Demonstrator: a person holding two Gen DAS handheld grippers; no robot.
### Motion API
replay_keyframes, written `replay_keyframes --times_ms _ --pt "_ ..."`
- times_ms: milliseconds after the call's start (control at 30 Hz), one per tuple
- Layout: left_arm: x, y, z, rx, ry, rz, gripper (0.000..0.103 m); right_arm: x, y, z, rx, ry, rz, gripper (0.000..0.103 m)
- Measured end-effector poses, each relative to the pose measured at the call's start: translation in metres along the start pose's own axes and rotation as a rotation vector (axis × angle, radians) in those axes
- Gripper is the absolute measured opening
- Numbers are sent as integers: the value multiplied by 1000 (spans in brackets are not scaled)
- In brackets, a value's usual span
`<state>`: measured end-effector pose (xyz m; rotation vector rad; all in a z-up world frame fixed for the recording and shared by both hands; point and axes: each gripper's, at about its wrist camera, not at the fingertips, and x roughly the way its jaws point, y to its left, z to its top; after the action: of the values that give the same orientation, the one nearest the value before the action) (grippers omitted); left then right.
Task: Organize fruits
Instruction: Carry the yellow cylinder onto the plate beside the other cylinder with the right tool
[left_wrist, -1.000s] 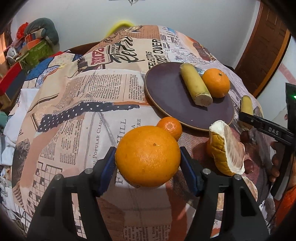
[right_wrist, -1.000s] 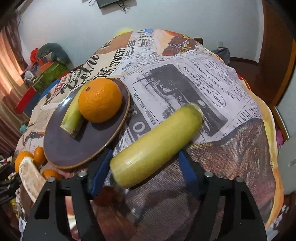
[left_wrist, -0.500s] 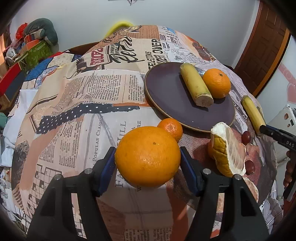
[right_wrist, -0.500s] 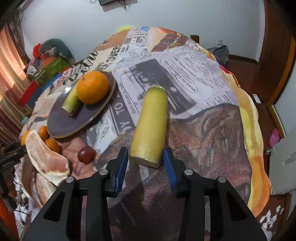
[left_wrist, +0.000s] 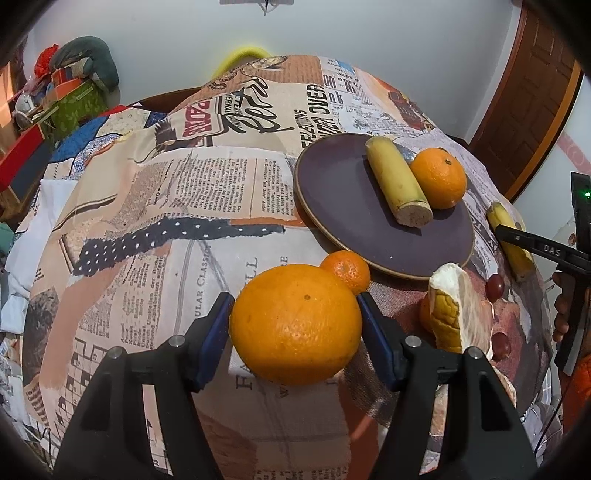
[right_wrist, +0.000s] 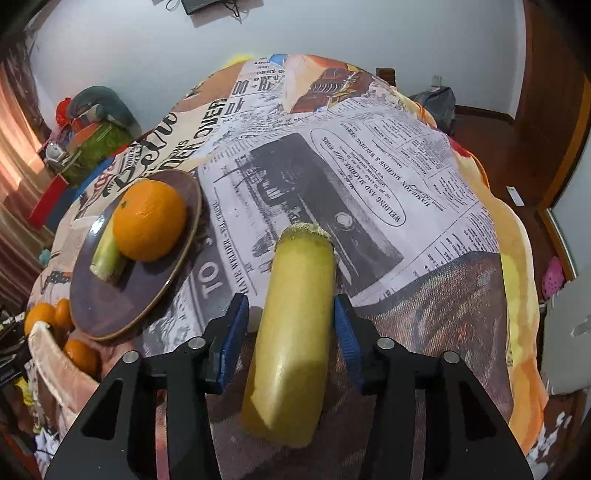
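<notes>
My left gripper (left_wrist: 295, 326) is shut on a large orange (left_wrist: 295, 325) above the newspaper-print cloth. A dark plate (left_wrist: 343, 206) holds a yellow-green cane piece (left_wrist: 397, 184) and an orange (left_wrist: 439, 177). A small tangerine (left_wrist: 347, 269) lies by the plate's near rim. My right gripper (right_wrist: 291, 332) straddles a second cane piece (right_wrist: 295, 332) lying on the cloth right of the plate (right_wrist: 110, 302); the right pad touches it, a small gap shows on the left. That cane piece and the right gripper also show in the left wrist view (left_wrist: 511, 240).
A peeled pomelo wedge (left_wrist: 454, 310) and dark grapes (left_wrist: 495, 284) lie near the plate, with more tangerines (right_wrist: 79, 354). Boxes and clutter (left_wrist: 62, 107) stand at the far left. A wooden door (left_wrist: 532, 92) is at the right. The table drops off at the right edge.
My right gripper moved forward along the second cane piece, which now lies deeper between the fingers, and its jaws stand wider apart. The left gripper kept still with the orange.
</notes>
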<state>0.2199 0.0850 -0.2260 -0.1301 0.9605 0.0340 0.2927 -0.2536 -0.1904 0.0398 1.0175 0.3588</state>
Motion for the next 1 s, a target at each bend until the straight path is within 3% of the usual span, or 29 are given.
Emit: replay_keyframes --times_ms 300,633,1000 --pt "-20 1 7 -5 -56 0 66 -27 16 2 -30 -70 60 34" --pt "-47 0 33 4 -154 10 66 -68 67 22 -122 -187 169 34" --pt "-44 0 54 10 -193 2 66 -41 123 34 -218 -157 259 34"
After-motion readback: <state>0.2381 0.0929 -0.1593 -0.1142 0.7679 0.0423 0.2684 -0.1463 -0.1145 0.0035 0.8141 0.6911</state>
